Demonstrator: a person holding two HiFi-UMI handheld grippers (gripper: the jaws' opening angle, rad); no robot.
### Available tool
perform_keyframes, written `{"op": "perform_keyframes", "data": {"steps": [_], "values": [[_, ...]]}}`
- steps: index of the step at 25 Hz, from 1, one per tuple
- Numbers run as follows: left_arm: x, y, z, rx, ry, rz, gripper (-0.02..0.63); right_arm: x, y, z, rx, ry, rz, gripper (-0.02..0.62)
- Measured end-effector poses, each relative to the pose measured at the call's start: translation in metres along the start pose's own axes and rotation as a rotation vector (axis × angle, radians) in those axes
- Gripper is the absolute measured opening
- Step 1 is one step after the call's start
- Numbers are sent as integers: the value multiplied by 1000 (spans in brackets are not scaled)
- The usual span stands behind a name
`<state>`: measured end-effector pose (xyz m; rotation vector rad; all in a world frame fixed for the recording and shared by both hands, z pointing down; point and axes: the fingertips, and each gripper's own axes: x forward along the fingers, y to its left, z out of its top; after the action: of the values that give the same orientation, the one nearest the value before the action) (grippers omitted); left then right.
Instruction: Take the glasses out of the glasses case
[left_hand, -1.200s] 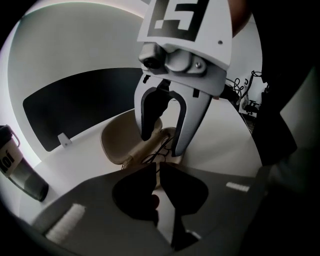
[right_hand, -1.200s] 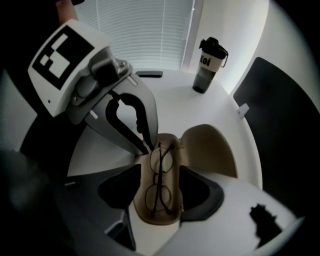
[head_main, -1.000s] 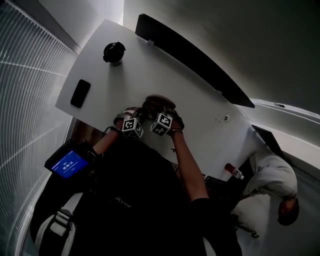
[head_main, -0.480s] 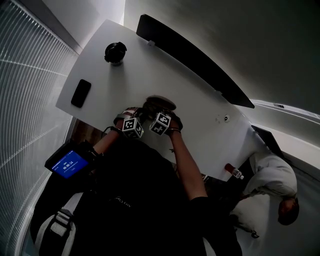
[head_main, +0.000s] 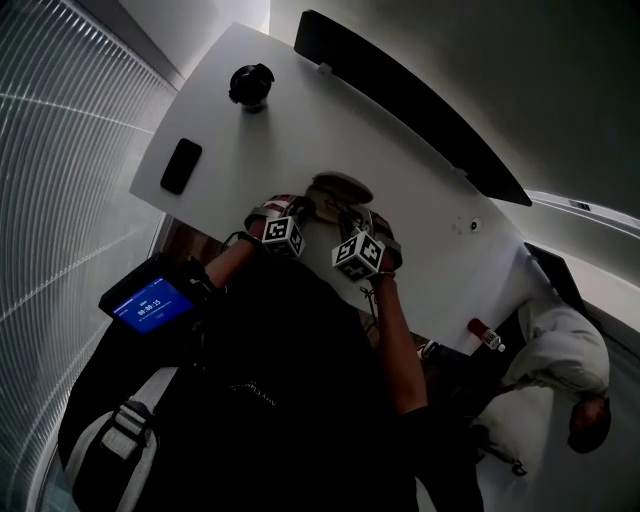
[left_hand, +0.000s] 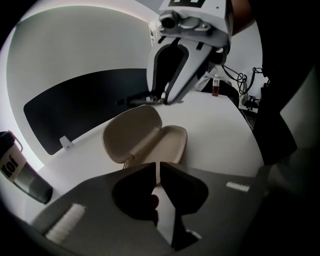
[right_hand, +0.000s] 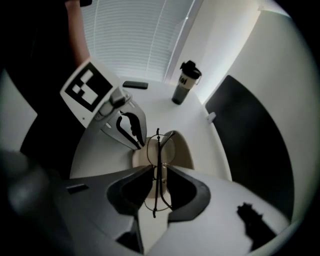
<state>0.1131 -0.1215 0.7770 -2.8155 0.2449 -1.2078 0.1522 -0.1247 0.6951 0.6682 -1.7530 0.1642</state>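
The beige glasses case (left_hand: 145, 137) lies open on the white table (head_main: 240, 150), lid tilted back, nothing in it. My left gripper (left_hand: 159, 167) is shut on its near rim, also seen at the case's left edge (right_hand: 136, 142). My right gripper (right_hand: 159, 175) has just been closing and is shut on the thin wire glasses (right_hand: 159, 150), folded and edge-on between its pads. It holds them in the air above the case (right_hand: 175, 150). From the left gripper view the right gripper (left_hand: 162, 100) hangs over the lid with the glasses (left_hand: 140, 100) sticking out sideways.
A dark tumbler (head_main: 250, 85) and a black phone (head_main: 180, 166) sit at the table's far left. A long black panel (head_main: 420, 110) runs along the far edge. A red-capped bottle (head_main: 483, 335) and another person (head_main: 560, 350) are at the lower right.
The right gripper has lifted and drawn away to the right of the left gripper; their marker cubes, side by side before, now stand apart. The left gripper stays at the case.
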Motion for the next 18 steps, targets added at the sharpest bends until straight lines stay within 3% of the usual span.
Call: {"op": "perform_keyframes", "data": {"steps": [3, 5, 9, 11, 14, 18], "values": [[-4, 0, -7, 26, 18, 3, 35, -41, -8, -33, 127, -10, -122, 95], [-9, 0, -11, 39, 31, 8, 35, -57, -2, -76, 205, 61, -170, 95], [-14, 3, -14, 54, 63, 21, 35, -47, 38, -168, 257, 263, -162, 95], [-15, 0, -7, 80, 87, 28, 35, -34, 53, -202, 278, 305, -169, 95], [-12, -5, -1, 104, 117, 25, 35, -13, 64, -228, 280, 330, -180, 95], [-17, 0, -5, 100, 156, 53, 35, 10, 71, -226, 257, 337, -140, 95]]}}
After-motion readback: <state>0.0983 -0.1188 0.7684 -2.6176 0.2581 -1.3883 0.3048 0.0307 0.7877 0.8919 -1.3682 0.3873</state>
